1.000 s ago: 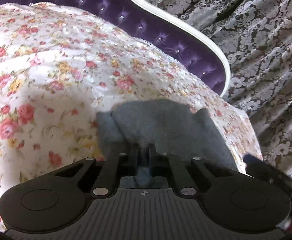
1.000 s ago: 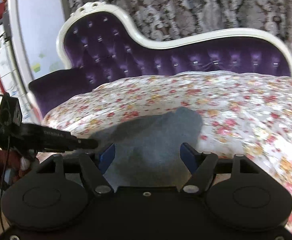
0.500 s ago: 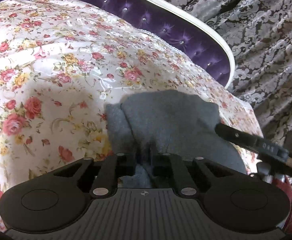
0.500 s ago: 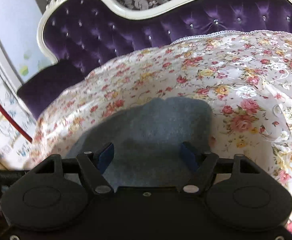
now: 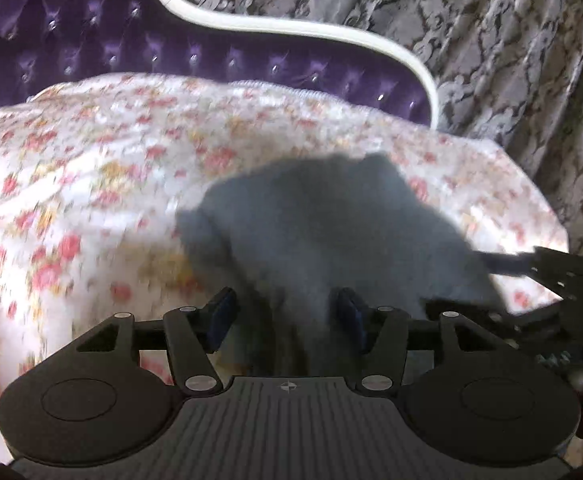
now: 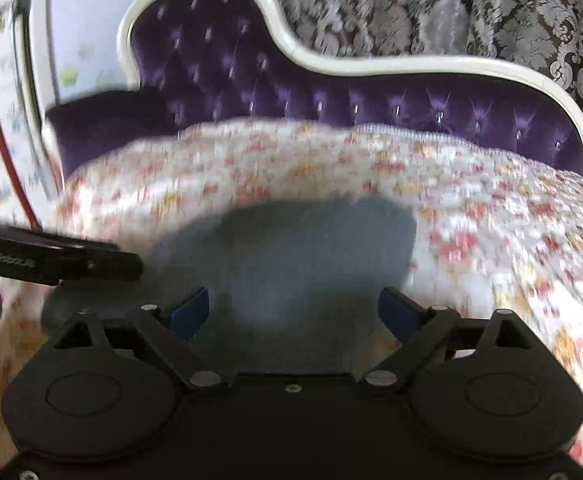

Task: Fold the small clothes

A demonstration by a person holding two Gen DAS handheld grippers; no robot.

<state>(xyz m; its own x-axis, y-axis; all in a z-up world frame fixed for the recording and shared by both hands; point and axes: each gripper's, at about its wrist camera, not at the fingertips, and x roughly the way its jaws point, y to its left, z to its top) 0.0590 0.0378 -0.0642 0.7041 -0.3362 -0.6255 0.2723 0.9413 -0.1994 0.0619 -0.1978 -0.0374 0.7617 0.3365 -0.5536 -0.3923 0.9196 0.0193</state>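
- Lying on the flowered bedspread, the grey garment forms a soft, blurred heap near the close edge of the bed; its outline is smeared, so folds and edges cannot be made out.
- Seen from the right wrist, the same grey garment spreads across the middle of the floral cover, reaching down between the blue pads.
- The left gripper has its tongs parted, one blue pad on each side of the near end of the cloth, gripping nothing; whether the pads touch the cloth is unclear.
- The right gripper stands wide apart over the near part of the garment, nothing clamped between its pads.
- In the left view the right gripper enters from the right edge at the garment's right side; in the right view the left gripper reaches in from the left at the garment's left end.
- Behind the bedspread rises a purple tufted headboard with a white curved frame.
- Beyond that hangs a grey damask curtain.
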